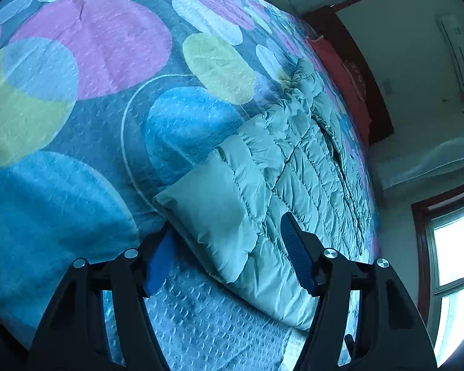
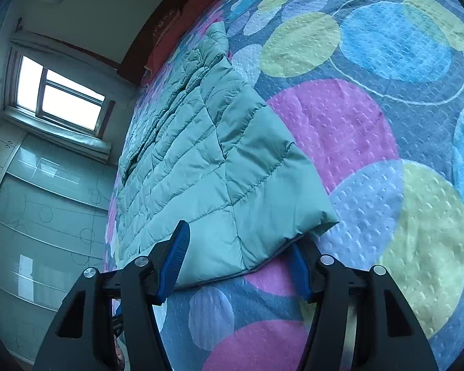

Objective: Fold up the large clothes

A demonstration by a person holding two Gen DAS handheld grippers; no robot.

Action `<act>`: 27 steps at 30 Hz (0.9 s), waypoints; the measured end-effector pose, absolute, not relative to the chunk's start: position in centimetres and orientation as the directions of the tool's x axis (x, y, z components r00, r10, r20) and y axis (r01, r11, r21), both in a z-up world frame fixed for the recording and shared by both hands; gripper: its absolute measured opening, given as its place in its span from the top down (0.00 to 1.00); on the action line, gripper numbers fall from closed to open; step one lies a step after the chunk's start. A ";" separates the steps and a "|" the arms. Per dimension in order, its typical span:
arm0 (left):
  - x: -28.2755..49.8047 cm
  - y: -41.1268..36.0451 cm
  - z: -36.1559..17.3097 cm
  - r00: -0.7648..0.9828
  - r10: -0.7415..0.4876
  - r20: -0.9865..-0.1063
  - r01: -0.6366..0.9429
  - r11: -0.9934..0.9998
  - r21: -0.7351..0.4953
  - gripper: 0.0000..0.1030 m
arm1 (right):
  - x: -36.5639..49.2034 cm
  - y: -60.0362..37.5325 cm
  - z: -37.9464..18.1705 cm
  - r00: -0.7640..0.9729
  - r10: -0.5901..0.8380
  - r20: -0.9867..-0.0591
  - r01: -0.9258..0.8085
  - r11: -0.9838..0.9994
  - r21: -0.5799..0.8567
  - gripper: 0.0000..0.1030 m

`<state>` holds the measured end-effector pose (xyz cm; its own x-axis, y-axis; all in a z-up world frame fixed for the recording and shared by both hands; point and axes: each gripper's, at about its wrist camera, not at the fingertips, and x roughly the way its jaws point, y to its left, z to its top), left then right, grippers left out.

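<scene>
- A pale green quilted jacket [image 1: 281, 167] lies spread flat on a bed, on a bedspread [image 1: 86, 99] printed with big pink, blue and yellow-green circles.
- In the left wrist view the jacket runs from the lower middle of the frame up toward the upper right; its smooth, unquilted hem corner sits at the centre, just above the left tool [image 1: 229, 253].
- The left tool's two blue-padded fingers stand apart, about half open. The hem corner lies in the gap between them. The right-hand pad [image 1: 297, 253] overlaps the jacket's quilted face, and the left-hand pad [image 1: 161, 262] sits at the hem's edge, low against the bedspread. Whether either pad presses the cloth I cannot tell; it does not look clamped.
- In the right wrist view the jacket [image 2: 201, 160] fills the centre-left, stretching up toward the top middle, with its other hem corner pointing to the right of centre.
- The right tool [image 2: 241, 259] is also about half open, straddling that hem edge: the left-hand pad [image 2: 173, 256] lies over the top of the fabric, the right-hand pad [image 2: 300, 275] sits just under the lifted corner. The cloth between them hangs loose, not pinched.
- A bright window [image 2: 62, 92] shows at the left of the right wrist view, with glossy wardrobe doors [image 2: 40, 204] below it.
</scene>
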<state>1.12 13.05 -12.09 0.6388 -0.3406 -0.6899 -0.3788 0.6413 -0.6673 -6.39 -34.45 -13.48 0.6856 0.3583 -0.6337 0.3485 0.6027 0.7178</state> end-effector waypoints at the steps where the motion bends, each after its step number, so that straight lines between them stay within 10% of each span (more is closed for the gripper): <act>1: 1.3 13.0 -12.3 0.639 -0.344 -0.687 -0.378 0.638 -0.671 0.45 | -6.2 -34.5 -13.4 0.696 0.348 -0.628 0.344 0.605 0.718 0.44; 7: 1.7 11.8 -12.3 0.633 -0.358 -0.686 -0.333 0.674 -0.659 0.50 | -4.6 -34.1 -14.0 0.701 0.357 -0.618 0.326 0.610 0.722 0.68; 12: 2.4 12.0 -13.0 0.632 -0.374 -0.679 -0.321 0.671 -0.668 0.89 | -3.8 -34.3 -14.2 0.698 0.374 -0.611 0.312 0.609 0.729 0.90; 27: 9.0 10.3 -4.2 0.751 -0.377 -0.542 -0.116 0.733 -0.670 0.98 | 2.0 -35.0 -7.0 0.805 0.355 -0.475 0.155 0.647 0.746 0.94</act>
<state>8.97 10.26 -4.17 0.7511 -0.3767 -0.5423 -0.1162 0.7331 -0.6701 2.00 -34.97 -6.97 0.8054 0.3547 -0.4749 0.1551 0.6471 0.7465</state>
